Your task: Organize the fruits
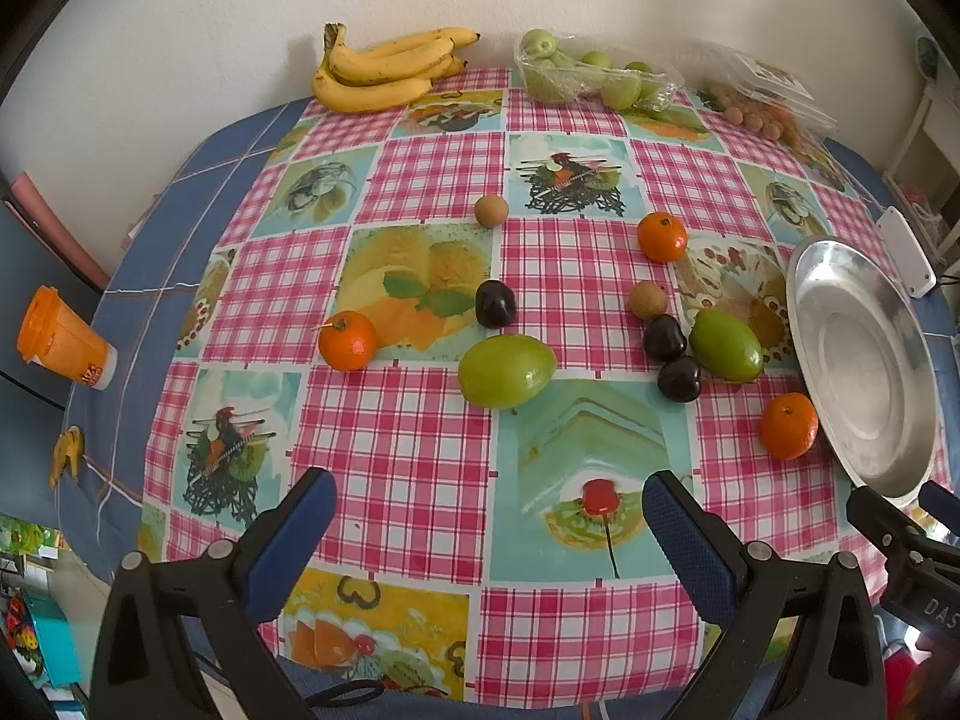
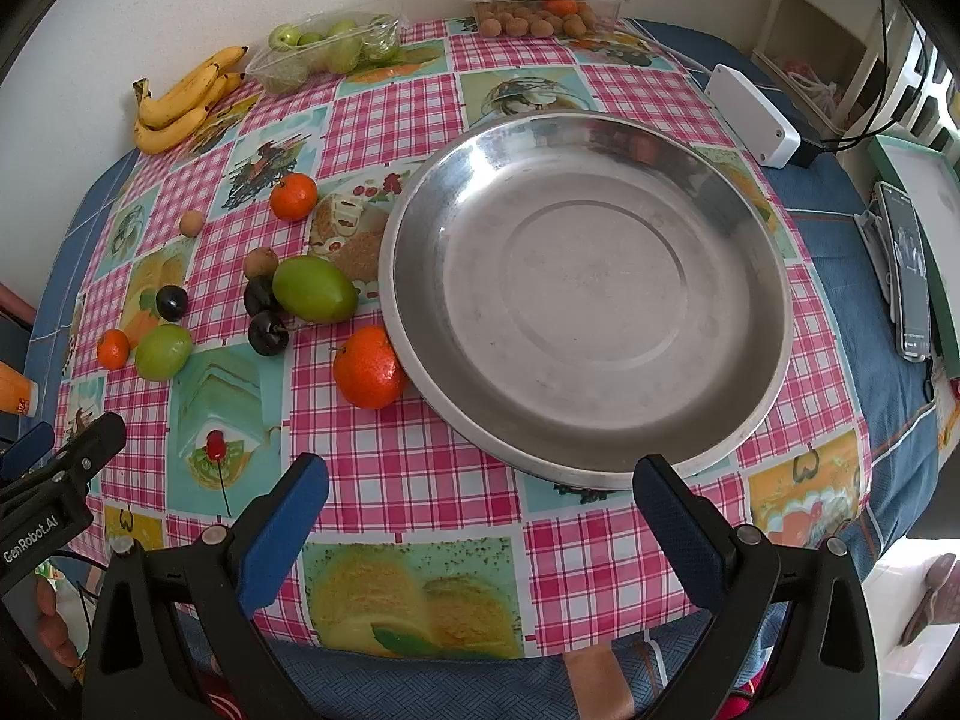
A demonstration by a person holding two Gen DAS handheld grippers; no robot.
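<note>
Loose fruit lies on the checked tablecloth: three tangerines (image 1: 347,341) (image 1: 662,236) (image 1: 788,425), two green mangoes (image 1: 507,371) (image 1: 726,345), three dark plums (image 1: 495,303) (image 1: 665,337) (image 1: 678,379) and two brown longans (image 1: 491,210) (image 1: 648,299). An empty steel plate (image 2: 588,438) sits at the right, with a tangerine (image 2: 369,367) touching its left rim. My left gripper (image 1: 489,501) is open and empty above the near table edge. My right gripper (image 2: 480,486) is open and empty just before the plate's near rim.
Bananas (image 1: 384,69), a tray of green fruit (image 1: 591,78) and a box of longans (image 2: 540,0) stand along the far wall. An orange cup (image 1: 60,339) is at the left edge. A white box (image 2: 753,117) and a phone (image 2: 909,276) lie right of the plate.
</note>
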